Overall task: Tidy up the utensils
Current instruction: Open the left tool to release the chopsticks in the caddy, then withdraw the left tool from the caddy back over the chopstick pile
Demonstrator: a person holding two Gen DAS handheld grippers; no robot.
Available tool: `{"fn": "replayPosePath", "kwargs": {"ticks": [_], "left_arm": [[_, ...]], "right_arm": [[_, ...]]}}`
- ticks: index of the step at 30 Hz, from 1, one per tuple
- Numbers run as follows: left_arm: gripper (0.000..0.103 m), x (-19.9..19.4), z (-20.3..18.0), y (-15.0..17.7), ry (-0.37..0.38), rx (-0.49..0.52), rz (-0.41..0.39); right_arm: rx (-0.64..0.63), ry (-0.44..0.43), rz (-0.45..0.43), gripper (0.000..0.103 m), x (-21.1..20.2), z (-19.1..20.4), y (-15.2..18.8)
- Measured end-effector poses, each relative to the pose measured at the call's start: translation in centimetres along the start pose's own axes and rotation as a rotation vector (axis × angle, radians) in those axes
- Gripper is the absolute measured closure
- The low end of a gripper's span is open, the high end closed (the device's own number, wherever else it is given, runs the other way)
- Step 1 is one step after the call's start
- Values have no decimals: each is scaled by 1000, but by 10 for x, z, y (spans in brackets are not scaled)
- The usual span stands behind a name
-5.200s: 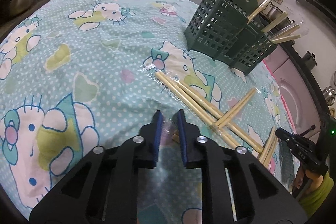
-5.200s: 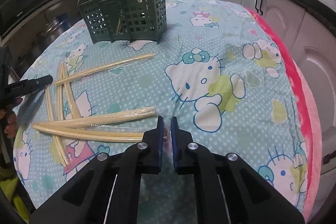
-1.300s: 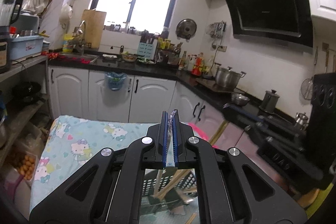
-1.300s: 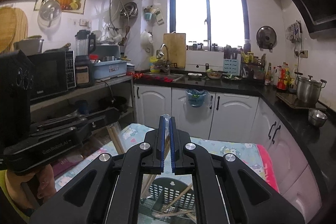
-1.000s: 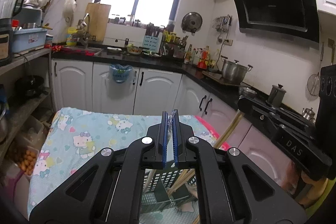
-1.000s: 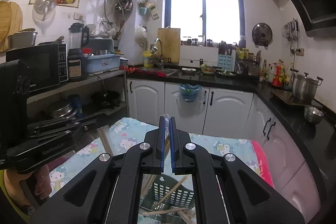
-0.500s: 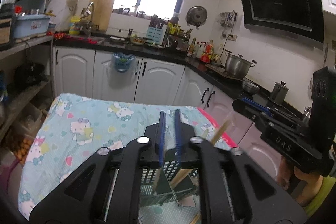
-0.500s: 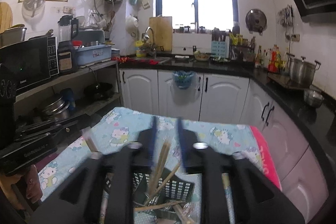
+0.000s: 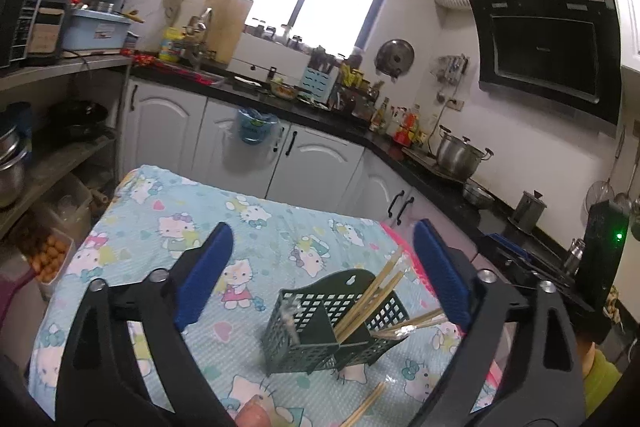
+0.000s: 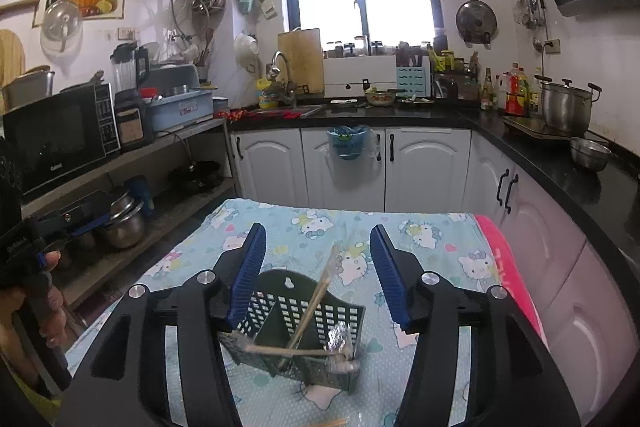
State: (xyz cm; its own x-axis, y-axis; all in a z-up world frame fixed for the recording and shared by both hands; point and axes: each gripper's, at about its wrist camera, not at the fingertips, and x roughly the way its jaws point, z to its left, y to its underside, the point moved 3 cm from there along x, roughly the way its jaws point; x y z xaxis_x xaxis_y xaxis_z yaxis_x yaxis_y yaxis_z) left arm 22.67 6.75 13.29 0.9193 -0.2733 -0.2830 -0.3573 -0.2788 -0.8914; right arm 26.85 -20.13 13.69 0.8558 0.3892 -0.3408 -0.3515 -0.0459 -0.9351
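Chopsticks [image 9: 374,297]: several wrapped pairs stand in the green basket [image 9: 304,339] on the cloth-covered worktop [image 9: 168,215], leaning up and to the right in the left wrist view. In the right wrist view, 1 pair [image 10: 316,303] leans up toward the far rim and 1 lies across the compartments.

Left gripper [image 9: 320,267]: jaws have just been opening and now stand wide apart, nothing between the pads. The basket sits below and ahead of it, framed between the fingers.

Right gripper [image 10: 318,271]: jaws have just been opening, now about half apart, nothing pressed by the pads. The leaning pair shows in the gap but lies beyond and below, in the basket, not touching the pads.

Judgement: both loads look released into the basket; this drop step reads as done.

Remaining stock: at least 1 loose pair [image 9: 364,407] lies on the cloth just in front of the basket, at the bottom edge of the left view, long axis running diagonally toward the basket. A tip [image 10: 328,423] shows at the bottom edge of the right view too; whether it is the same pair I cannot tell.

Relation for the next move: the loose pair lies below and nearer than the basket, so either gripper must draw back and tip down. Neither is clearly nearer.
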Motion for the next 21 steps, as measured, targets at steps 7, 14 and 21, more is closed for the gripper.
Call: {"fn": "replayPosePath", "kwargs": {"ticks": [7,14,21], "left_arm": [[11,-21,1,17,-26,16,2],[11,-36,4,39,-18,4,28],[11,-48,9,55,-21,-21,43]], "right_arm": [[10,-13,4,44,-28,-1,13],[4,-16,32,43,-47,2,31],[-11,-21,48,41,-61,8,44]]}}
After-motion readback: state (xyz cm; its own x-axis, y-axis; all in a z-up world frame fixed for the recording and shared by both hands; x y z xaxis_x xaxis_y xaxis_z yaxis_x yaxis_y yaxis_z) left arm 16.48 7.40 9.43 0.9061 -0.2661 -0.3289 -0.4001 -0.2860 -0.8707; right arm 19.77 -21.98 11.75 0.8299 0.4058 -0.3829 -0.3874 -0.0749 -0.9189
